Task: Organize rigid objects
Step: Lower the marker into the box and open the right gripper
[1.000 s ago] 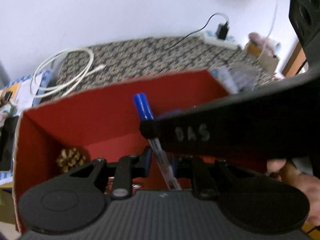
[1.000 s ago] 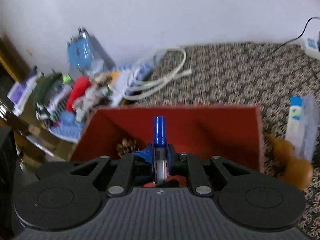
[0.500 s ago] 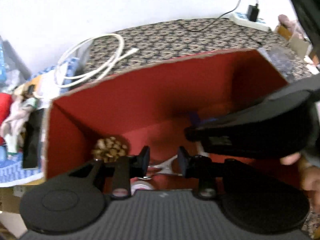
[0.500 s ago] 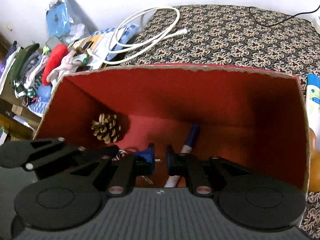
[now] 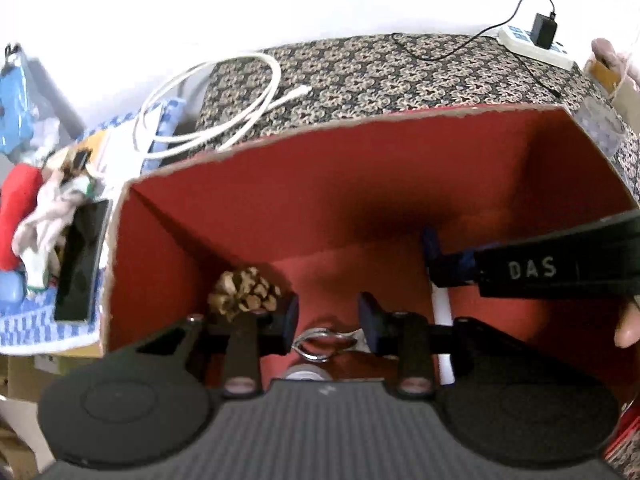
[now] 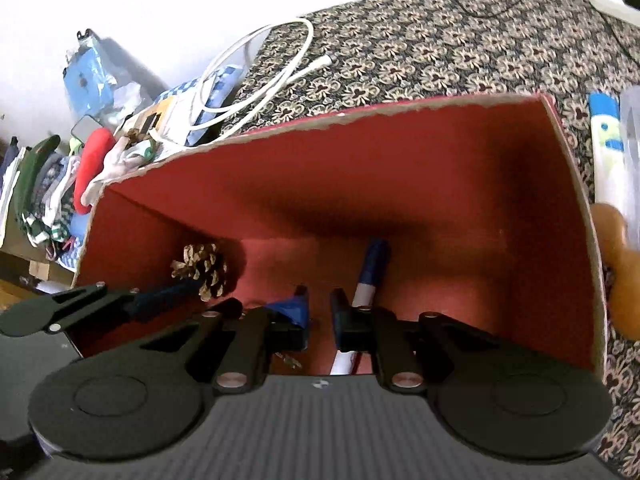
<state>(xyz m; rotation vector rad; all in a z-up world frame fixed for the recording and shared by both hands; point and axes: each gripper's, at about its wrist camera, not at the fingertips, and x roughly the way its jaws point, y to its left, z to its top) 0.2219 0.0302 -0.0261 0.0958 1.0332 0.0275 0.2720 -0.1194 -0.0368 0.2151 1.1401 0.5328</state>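
A red cardboard box (image 5: 360, 184) (image 6: 360, 184) fills both views. On its floor lie a pine cone (image 5: 244, 292) (image 6: 204, 270), a white pen with a blue cap (image 5: 440, 304) (image 6: 372, 268) and a shiny metal loop (image 5: 320, 344). My left gripper (image 5: 328, 318) hangs inside the box with its jaws opening. Nothing is between them, and the metal loop lies just below. My right gripper (image 6: 320, 312) is also in the box, open by a narrow gap. The pen rests on the floor beside and under its right finger (image 6: 340, 316).
The box stands on a patterned cloth (image 5: 380, 76). A white cable (image 5: 208, 120) and a power strip (image 5: 536, 44) lie behind it. A black phone (image 5: 80, 256) and piled clothes (image 6: 92, 160) are to the left. An orange object (image 6: 616, 264) and a tube (image 6: 608, 152) are to the right.
Both grippers dipped into the box. The right one let go of the blue-capped pen, which now lies on the floor. The left jaws spread wider.
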